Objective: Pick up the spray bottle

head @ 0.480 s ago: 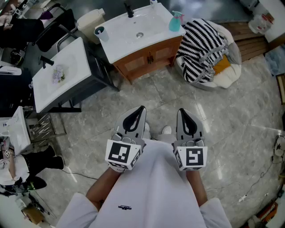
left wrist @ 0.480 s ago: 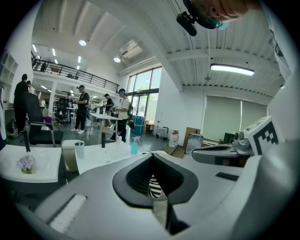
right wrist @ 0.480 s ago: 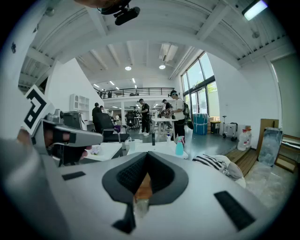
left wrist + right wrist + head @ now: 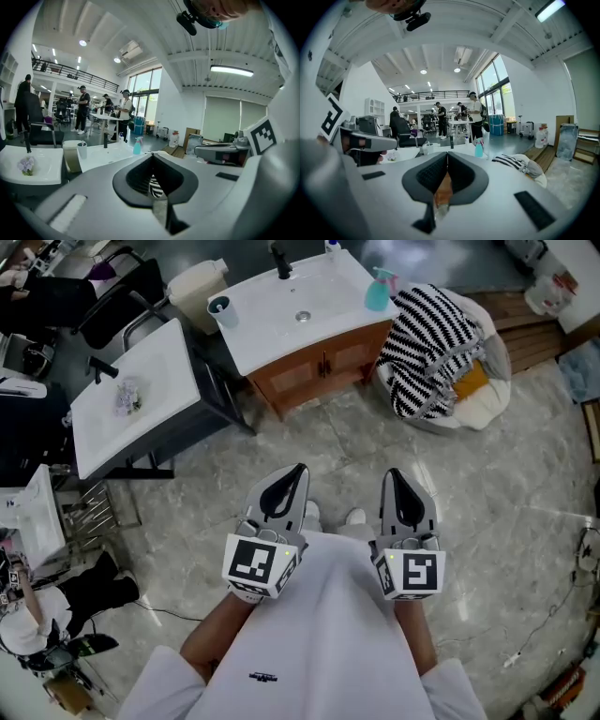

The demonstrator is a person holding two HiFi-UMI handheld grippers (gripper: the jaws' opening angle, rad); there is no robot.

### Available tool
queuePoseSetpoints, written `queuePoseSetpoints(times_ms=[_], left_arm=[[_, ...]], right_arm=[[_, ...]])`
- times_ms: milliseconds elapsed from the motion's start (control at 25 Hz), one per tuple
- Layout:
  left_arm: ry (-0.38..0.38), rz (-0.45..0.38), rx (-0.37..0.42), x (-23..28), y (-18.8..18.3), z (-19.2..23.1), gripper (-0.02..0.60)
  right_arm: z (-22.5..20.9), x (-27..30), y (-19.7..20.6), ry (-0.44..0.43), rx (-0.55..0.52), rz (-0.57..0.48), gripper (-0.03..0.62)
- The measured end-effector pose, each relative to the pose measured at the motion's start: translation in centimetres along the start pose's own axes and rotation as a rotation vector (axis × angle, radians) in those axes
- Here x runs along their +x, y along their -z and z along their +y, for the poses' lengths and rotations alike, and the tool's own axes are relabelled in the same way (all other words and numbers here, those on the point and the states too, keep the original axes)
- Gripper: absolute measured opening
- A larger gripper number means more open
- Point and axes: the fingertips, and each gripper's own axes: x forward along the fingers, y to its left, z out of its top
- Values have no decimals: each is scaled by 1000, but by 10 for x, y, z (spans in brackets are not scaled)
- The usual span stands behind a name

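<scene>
A teal spray bottle [image 4: 378, 291] with a pink trigger stands at the right end of a white sink counter [image 4: 272, 324] on a wooden cabinet, far ahead of me. It also shows small in the left gripper view as the spray bottle [image 4: 137, 146] and in the right gripper view as the spray bottle [image 4: 478, 149]. My left gripper [image 4: 296, 468] and right gripper [image 4: 392, 473] are held side by side close to my body, over the stone floor. Both are shut with nothing between the jaws.
A cup [image 4: 219, 308] and black tap [image 4: 279, 261] sit on the sink counter. A second white basin [image 4: 131, 395] with flowers stands to the left. A striped cloth lies over a cushion [image 4: 441, 348] at the right. People stand at tables in the background.
The view has shifted slightly; the sink counter and bottle sit a little further right and higher in the picture. The right gripper has edged to the right. Both stay shut.
</scene>
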Motion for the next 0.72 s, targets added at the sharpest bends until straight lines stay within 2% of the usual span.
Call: queuePoseSetpoints(times_ms=[400,720], left_arm=[[22,-3,-1,-1,1,53,3],[50,12,-12,19,3,71,3]], right_arm=[[24,34,2,47,1,5,6],[25,56,1,66,5,19,6]])
